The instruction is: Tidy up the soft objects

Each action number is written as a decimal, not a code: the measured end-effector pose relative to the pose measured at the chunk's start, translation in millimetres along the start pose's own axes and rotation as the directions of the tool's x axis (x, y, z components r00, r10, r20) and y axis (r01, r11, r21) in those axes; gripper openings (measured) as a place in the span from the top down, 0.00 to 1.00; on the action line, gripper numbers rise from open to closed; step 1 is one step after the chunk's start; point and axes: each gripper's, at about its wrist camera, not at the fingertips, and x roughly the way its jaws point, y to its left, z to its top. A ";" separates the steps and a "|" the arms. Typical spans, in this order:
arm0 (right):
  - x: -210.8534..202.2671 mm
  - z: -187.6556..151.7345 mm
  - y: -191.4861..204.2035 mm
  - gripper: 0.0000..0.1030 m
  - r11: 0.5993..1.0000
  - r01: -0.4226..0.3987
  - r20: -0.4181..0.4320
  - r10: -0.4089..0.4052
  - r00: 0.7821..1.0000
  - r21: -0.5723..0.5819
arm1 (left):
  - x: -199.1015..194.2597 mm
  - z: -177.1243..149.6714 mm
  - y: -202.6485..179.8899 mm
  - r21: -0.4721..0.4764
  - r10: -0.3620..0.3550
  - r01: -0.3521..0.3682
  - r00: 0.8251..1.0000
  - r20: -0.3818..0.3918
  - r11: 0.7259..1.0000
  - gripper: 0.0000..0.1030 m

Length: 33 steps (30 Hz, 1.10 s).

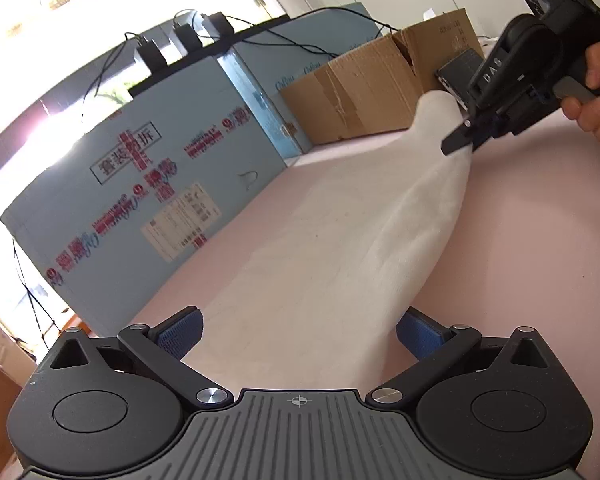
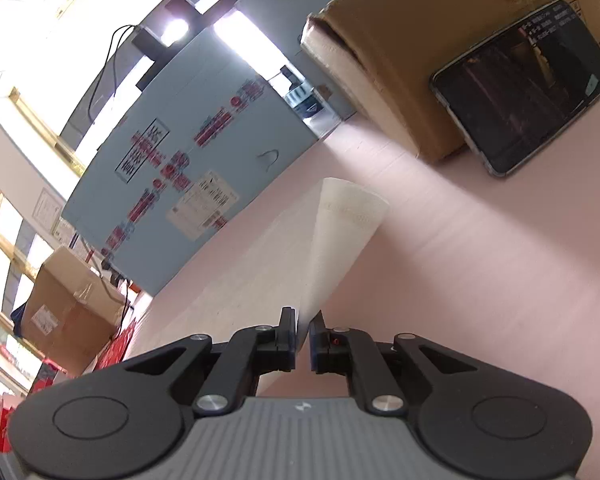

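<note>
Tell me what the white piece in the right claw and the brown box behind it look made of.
White cloth: soft woven or knit fabric, matte; it drapes and folds, with a ribbed hem. Brown box: corrugated cardboard, dull, creased, with tape strips.

The white cloth [image 1: 340, 240] looks soft and matt (faintly ribbed at one end). The pink tabletop [image 1: 520, 260] is smooth. The brown box [image 1: 360, 92] is creased cardboard.
</note>
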 end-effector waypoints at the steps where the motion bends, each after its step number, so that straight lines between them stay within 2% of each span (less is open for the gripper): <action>1: -1.7 -2.8 0.5 0.93 1.000 -0.015 -0.014 0.015 1.000 -0.007 | -1.1 2.3 -7.2 0.020 -0.007 0.006 1.000 0.024 1.000 0.00; 3: -6.0 -3.0 0.6 0.92 0.999 -0.037 -0.017 0.036 0.999 -0.015 | -0.3 6.7 -24.3 0.074 -0.004 -0.001 0.998 0.056 0.997 0.00; 5: -9.6 -2.1 0.0 0.89 0.998 -0.062 -0.015 0.062 0.998 -0.026 | 7.4 10.3 -40.3 0.134 0.016 -0.024 0.998 0.057 0.991 0.00; 7: -15.0 -1.6 0.3 0.86 0.994 -0.086 -0.021 0.084 0.996 -0.072 | 13.2 14.5 -45.1 0.141 0.026 -0.033 0.998 0.052 0.989 0.00; 9: -20.9 -0.9 2.5 0.70 0.987 -0.062 -0.025 0.059 0.998 -0.146 | 15.7 18.3 -42.7 0.124 0.048 -0.053 0.998 0.047 0.991 0.00; 11: -27.2 -0.1 4.5 0.36 0.975 -0.036 -0.022 0.032 0.999 -0.217 | 15.6 19.3 -43.9 0.121 0.056 -0.060 0.998 0.039 0.991 0.00; 13: -39.3 1.9 5.8 0.27 0.946 0.025 0.023 -0.019 1.000 -0.322 | 14.9 20.3 -45.7 0.124 0.058 -0.061 0.998 0.033 0.990 0.01; 15: -47.4 2.3 9.3 0.23 0.895 0.084 0.065 -0.061 0.996 -0.437 | 13.5 22.7 -48.0 0.136 0.042 -0.046 0.999 0.034 0.990 0.03; 18: -51.3 -2.2 20.2 0.15 0.745 0.135 0.111 -0.082 0.990 -0.653 | 16.3 25.7 -48.6 0.136 -0.020 0.016 0.999 0.027 0.991 0.17; 19: -49.9 -5.1 24.7 0.12 0.686 0.130 0.109 -0.074 0.991 -0.716 | 17.8 26.5 -48.9 0.135 -0.046 0.043 0.999 0.019 0.990 0.29; 20: -47.8 -7.6 28.3 0.12 0.643 0.121 0.101 -0.068 0.993 -0.756 | 19.8 26.9 -48.9 0.129 -0.083 0.082 0.997 0.007 0.988 0.41; 22: -38.7 -16.7 37.7 0.12 0.505 0.073 0.059 -0.045 0.997 -0.860 | 22.1 27.2 -46.7 0.107 -0.134 0.133 0.991 -0.002 0.985 0.55; 25: -27.1 -26.3 46.1 0.14 0.349 0.027 0.012 -0.043 0.999 -0.937 | 26.2 26.8 -34.7 0.034 -0.190 0.190 0.982 -0.012 0.981 0.59; 26: -24.2 -28.9 49.2 0.15 0.299 0.013 0.001 -0.041 0.999 -0.954 | 28.5 26.9 -27.4 -0.014 -0.218 0.217 0.976 -0.016 0.976 0.65; 28: -18.7 -34.2 55.4 0.15 0.198 -0.013 -0.020 -0.036 0.999 -0.980 | 32.0 26.7 -15.2 -0.103 -0.266 0.264 0.964 -0.009 0.959 0.71; 30: -12.9 -41.6 63.1 0.17 0.070 -0.022 -0.024 -0.022 0.999 -0.997 | 33.6 26.4 -5.7 -0.161 -0.290 0.288 0.957 0.009 0.944 0.71; 31: -10.6 -44.2 65.3 0.19 0.030 -0.024 -0.024 -0.015 1.000 -0.999 | 33.3 26.2 -1.1 -0.184 -0.296 0.296 0.955 0.023 0.937 0.71; 33: -2.2 -49.6 74.0 0.32 -0.085 -0.049 -0.049 -0.006 0.999 -0.995 | 31.8 26.0 5.2 -0.217 -0.307 0.310 0.950 0.049 0.925 0.71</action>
